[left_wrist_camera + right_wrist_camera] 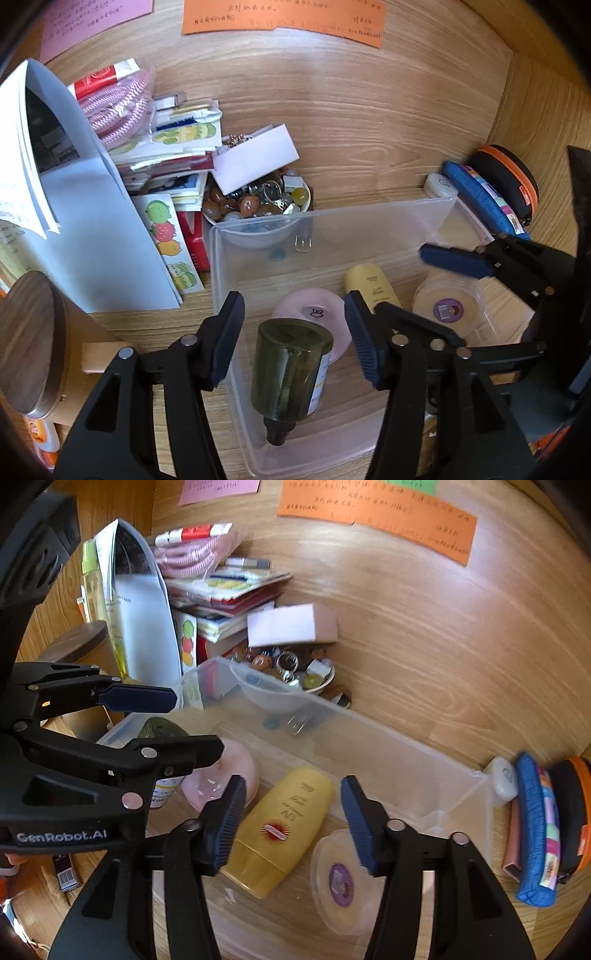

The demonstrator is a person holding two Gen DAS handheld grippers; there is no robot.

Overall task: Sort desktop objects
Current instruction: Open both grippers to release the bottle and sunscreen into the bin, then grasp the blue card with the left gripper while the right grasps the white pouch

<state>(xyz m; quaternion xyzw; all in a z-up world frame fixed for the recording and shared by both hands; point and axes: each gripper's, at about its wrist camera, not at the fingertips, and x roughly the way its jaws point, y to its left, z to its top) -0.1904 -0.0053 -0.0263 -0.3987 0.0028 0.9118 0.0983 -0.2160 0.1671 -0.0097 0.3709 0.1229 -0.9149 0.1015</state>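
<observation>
Wooden desk (369, 122) bearing a clear plastic bin (332, 229), with stacked papers and sticker sheets (177, 147) beside the bin's left wall. A white bowl of beads and trinkets (258, 203) stands just behind the bin's far wall. Inside the bin lie 4 items: a dark green bottle (291, 369) on its side with its black neck toward the camera, a pink round case (314, 314) behind it, a yellow tube (284, 823) near the middle, and a clear round container with a purple sticker (341, 880) at the right.

Left tool (293, 341): jaws apart, 1 on each side of the green bottle, pads clear of it. Right tool (293, 821): jaws apart over the yellow tube and the clear container, gripping neither.

Outside the bin's right end: a blue pouch (535, 830), a black case with orange trim (574, 812), and a small white disc (504, 779).
</observation>
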